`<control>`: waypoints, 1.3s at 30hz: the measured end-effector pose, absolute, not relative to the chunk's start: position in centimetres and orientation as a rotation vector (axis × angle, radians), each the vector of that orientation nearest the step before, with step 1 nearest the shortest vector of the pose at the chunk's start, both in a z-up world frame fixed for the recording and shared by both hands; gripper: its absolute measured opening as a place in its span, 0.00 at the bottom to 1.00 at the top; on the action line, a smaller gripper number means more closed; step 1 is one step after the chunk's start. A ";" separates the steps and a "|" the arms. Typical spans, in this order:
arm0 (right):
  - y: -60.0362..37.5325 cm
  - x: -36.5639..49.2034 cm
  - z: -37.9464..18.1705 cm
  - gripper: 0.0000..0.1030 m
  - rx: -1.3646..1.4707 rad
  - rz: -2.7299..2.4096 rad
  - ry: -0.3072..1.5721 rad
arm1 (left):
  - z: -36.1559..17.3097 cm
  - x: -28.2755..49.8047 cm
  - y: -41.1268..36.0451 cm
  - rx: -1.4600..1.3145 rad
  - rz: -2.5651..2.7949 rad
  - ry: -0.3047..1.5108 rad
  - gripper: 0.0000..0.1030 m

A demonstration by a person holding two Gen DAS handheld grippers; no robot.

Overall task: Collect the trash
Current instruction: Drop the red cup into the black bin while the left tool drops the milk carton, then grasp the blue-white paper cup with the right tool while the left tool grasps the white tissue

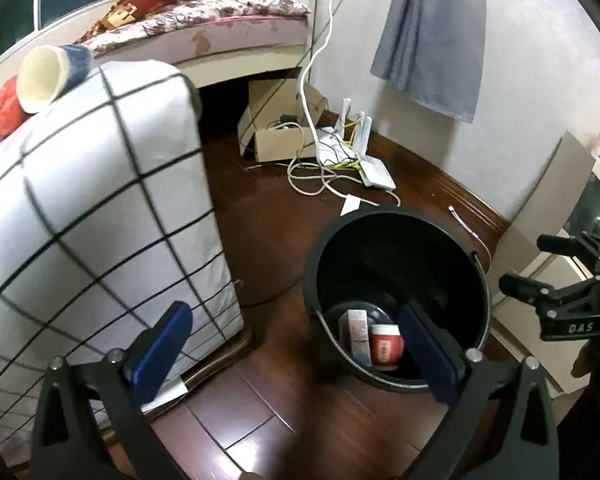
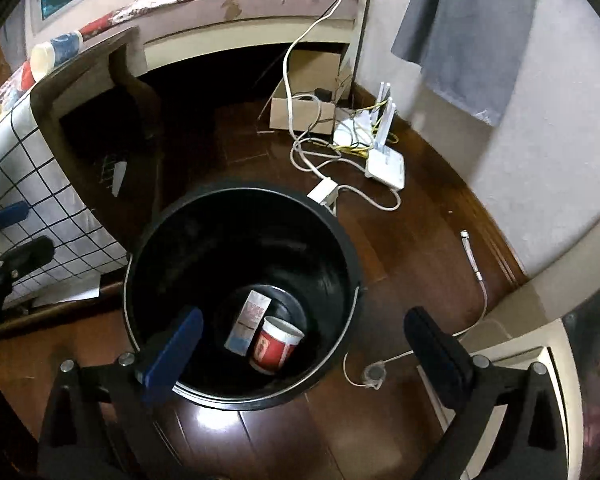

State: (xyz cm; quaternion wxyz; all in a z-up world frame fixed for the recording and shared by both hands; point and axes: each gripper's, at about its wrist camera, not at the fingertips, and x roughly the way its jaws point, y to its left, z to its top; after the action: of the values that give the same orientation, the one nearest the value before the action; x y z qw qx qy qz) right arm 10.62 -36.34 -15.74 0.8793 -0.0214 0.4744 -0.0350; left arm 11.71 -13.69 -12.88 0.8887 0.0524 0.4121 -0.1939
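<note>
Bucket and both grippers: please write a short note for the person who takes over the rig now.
Left gripper: open, empty, above the floor between the bed and the bucket.
Right gripper: open, empty, over the bucket's mouth.
Bucket: black, upright on the wood floor beside the bed.
Done: a red cup and a small carton lie at the bucket's bottom.
Left: a paper cup lies on its side on the bed, likely trash; other items near it are too blurred to name. The router and cables by the wall look like equipment, not trash.
</note>
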 end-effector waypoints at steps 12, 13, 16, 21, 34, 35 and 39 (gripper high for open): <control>-32.7 8.9 -12.8 0.99 -0.023 -0.096 0.870 | -9.7 11.7 -10.3 0.055 -0.320 0.773 1.00; -32.3 8.8 -12.6 0.99 -0.022 -0.090 0.861 | -9.5 11.7 -9.9 0.054 -0.315 0.772 1.00; -30.9 8.6 -12.2 0.99 -0.030 -0.065 0.845 | -9.2 11.5 -9.0 0.054 -0.297 0.762 1.00; -28.5 8.7 -11.1 0.99 -0.037 -0.033 0.809 | -8.5 10.9 -7.1 0.034 -0.261 0.746 1.00; -20.0 9.7 -7.3 0.99 -0.039 0.138 0.676 | -4.8 10.1 2.9 -0.053 -0.066 0.660 1.00; -19.3 9.9 -7.1 0.99 -0.044 0.154 0.682 | -4.6 10.1 3.5 -0.054 -0.058 0.655 1.00; -16.3 11.7 -5.6 0.99 -0.060 0.230 0.704 | -3.7 11.6 7.8 -0.111 0.018 0.641 1.00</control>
State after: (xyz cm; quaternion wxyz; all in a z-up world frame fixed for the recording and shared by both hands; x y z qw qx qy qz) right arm 11.74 -16.33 -5.58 0.9319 -0.0294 0.3438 0.1122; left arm 11.60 7.83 -3.71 0.9475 -0.0547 0.3149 0.0091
